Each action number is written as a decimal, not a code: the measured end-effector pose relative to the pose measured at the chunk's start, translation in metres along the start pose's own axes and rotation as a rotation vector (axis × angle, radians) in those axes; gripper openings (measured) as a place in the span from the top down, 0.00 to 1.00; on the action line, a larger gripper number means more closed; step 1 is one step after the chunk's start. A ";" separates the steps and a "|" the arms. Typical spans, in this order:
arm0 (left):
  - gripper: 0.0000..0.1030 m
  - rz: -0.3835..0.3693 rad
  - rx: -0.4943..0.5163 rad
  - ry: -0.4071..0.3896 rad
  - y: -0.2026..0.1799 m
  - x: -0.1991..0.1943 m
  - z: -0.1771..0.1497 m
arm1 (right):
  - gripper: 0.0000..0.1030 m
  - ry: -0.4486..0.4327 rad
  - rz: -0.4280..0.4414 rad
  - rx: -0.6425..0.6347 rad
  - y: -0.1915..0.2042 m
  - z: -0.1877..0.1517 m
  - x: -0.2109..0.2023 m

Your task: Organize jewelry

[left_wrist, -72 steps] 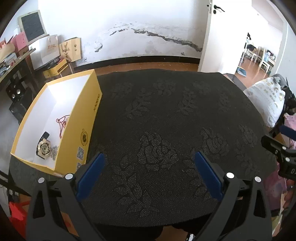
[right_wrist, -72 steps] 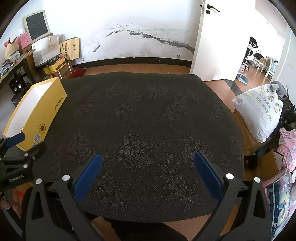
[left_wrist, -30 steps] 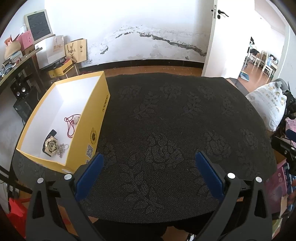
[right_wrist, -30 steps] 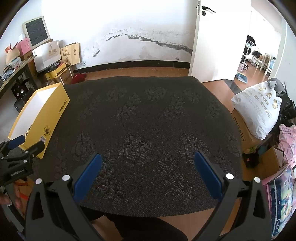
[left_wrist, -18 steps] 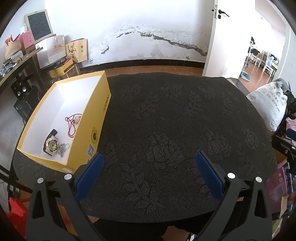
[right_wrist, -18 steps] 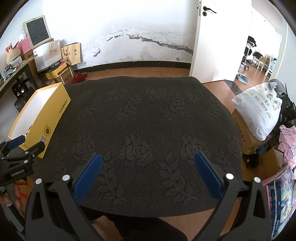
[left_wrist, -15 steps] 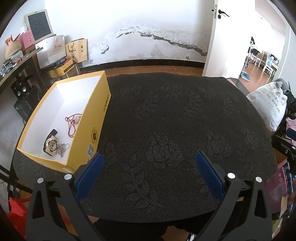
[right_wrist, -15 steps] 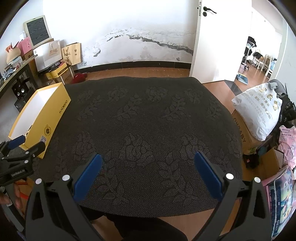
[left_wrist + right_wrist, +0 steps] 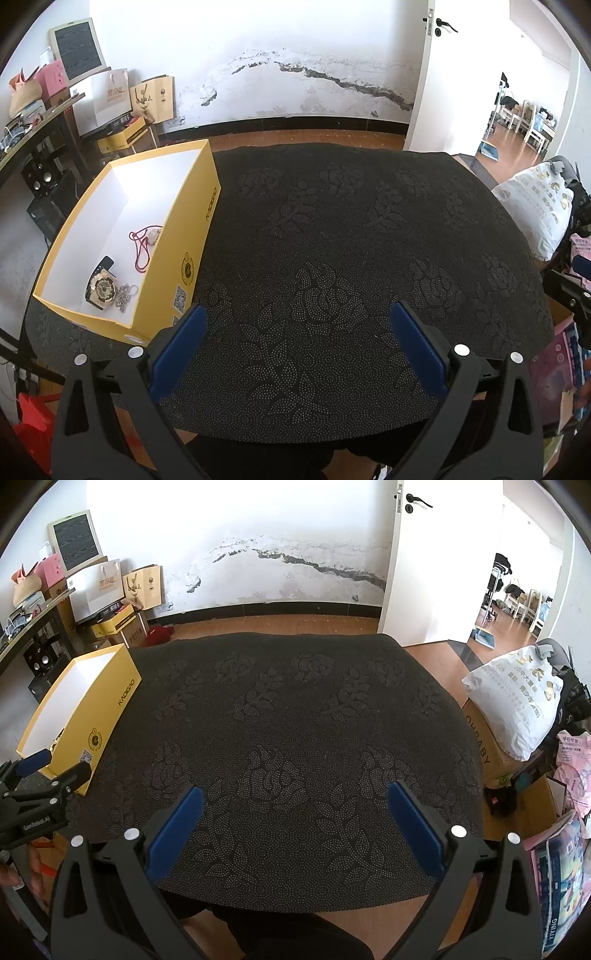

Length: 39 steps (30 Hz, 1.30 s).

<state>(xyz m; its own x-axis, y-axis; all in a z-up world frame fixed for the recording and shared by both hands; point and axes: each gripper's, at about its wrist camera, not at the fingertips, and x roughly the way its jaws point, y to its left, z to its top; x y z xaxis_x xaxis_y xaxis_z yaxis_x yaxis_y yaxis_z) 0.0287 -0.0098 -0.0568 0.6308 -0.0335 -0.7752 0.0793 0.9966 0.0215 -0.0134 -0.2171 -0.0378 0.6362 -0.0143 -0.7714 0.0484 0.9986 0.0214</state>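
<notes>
A yellow box (image 9: 192, 236) with a white inside stands at the left edge of the black patterned table (image 9: 351, 251). In it lie a gold watch (image 9: 102, 288), a silver chain (image 9: 125, 295) and a red cord necklace (image 9: 142, 243). My left gripper (image 9: 295, 325) is open and empty above the table's near edge, right of the box. My right gripper (image 9: 293, 805) is open and empty above the near middle of the table (image 9: 295, 716). The box (image 9: 103, 709) shows at the left in the right wrist view; its contents are hidden there.
A white sack (image 9: 517, 701) on a cardboard carton stands off the table's right side. Bags and boxes (image 9: 110, 96) line the far left wall. A dark desk (image 9: 33, 125) with speakers is at the left. A white door (image 9: 417, 561) is behind.
Both grippers have risen and drawn back slightly since 2.4 s ago, the left one shifting so more of the box interior shows. In the last second almost nothing moved.
</notes>
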 end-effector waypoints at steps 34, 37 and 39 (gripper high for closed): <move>0.06 -0.001 0.004 -0.005 -0.001 -0.001 0.001 | 0.06 -0.005 -0.002 -0.001 0.000 0.001 -0.003; 0.06 -0.006 0.009 0.007 -0.003 0.000 0.002 | 0.06 -0.006 -0.002 -0.001 0.000 0.001 -0.003; 0.06 0.000 0.012 0.013 -0.003 0.002 0.002 | 0.06 -0.005 -0.003 -0.001 0.000 0.002 -0.003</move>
<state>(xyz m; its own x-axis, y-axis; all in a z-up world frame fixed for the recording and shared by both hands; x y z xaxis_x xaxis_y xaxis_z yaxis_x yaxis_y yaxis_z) 0.0307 -0.0132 -0.0570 0.6205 -0.0324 -0.7835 0.0886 0.9956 0.0289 -0.0138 -0.2170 -0.0345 0.6401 -0.0175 -0.7681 0.0492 0.9986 0.0182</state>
